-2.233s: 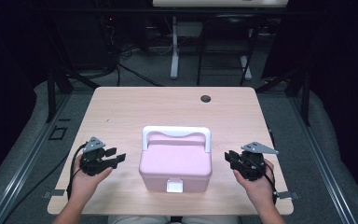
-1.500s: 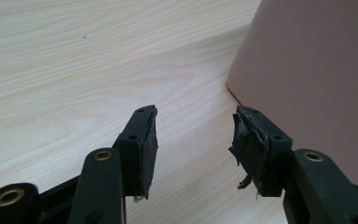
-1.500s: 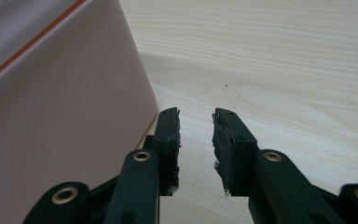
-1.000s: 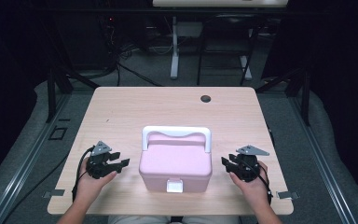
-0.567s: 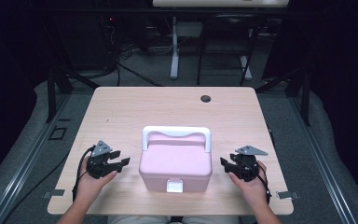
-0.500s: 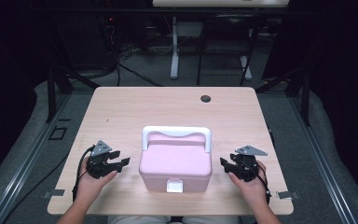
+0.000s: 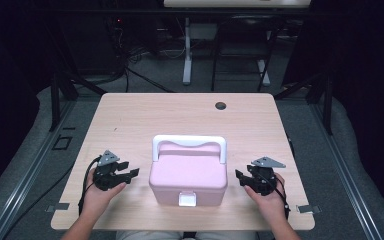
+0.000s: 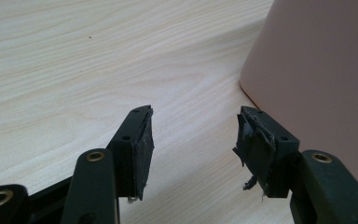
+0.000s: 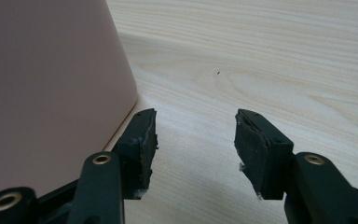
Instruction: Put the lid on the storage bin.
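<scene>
A pink box (image 7: 188, 175) with a white handle (image 7: 190, 142) and a white front latch (image 7: 188, 199) stands near the front edge of the wooden table (image 7: 130, 120). My left gripper (image 7: 131, 173) rests just left of the box, open, nothing between its jaws. In the left gripper view (image 8: 193, 135) the box's pink wall (image 8: 317, 74) rises at the right. My right gripper (image 7: 238, 176) sits just right of the box; its jaws have just been opening and hold nothing. The right gripper view (image 9: 196, 133) has the pink wall (image 9: 46, 84) at the left.
A dark round hole (image 7: 220, 105) marks the table's far side. Beyond the table are dark stands, cables and a white post (image 7: 186, 55) on the grey floor. Bare wood lies behind the box and at both sides.
Both hands have drawn in closer to the box's sides since the earliest frame. Over the last second they have barely shifted.
</scene>
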Action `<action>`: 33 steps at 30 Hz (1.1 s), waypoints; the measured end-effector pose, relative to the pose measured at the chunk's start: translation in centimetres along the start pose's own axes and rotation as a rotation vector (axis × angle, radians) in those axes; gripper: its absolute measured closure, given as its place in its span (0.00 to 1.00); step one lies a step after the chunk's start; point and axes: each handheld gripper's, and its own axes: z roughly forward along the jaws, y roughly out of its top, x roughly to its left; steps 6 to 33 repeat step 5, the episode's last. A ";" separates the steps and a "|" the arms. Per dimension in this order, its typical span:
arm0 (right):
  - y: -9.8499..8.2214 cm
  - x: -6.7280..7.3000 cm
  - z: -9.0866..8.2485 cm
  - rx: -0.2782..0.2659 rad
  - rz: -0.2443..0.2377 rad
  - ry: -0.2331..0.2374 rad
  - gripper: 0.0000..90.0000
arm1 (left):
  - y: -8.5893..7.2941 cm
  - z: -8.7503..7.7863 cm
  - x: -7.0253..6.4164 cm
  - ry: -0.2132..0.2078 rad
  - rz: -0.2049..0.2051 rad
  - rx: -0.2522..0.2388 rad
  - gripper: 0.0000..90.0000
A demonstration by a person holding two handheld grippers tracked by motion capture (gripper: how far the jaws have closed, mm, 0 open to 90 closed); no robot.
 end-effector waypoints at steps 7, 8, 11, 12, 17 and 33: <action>0.0 0.0 -0.1 0.004 -0.008 -0.003 0.53 | 0.1 0.2 0.0 -0.040 -0.020 -0.012 0.50; 0.0 0.0 -0.1 0.004 -0.008 -0.003 0.53 | 0.1 0.2 0.0 -0.040 -0.020 -0.012 0.50; 0.0 0.0 -0.1 0.004 -0.008 -0.003 0.53 | 0.1 0.2 0.0 -0.040 -0.020 -0.012 0.50; 0.0 0.0 -0.1 0.004 -0.008 -0.003 0.53 | 0.1 0.2 0.0 -0.040 -0.020 -0.012 0.50; 0.0 0.0 -0.1 0.004 -0.008 -0.003 0.53 | 0.1 0.2 0.0 -0.040 -0.020 -0.012 0.50; 0.0 0.0 -0.1 0.004 -0.008 -0.003 0.53 | 0.1 0.2 0.0 -0.040 -0.020 -0.012 0.50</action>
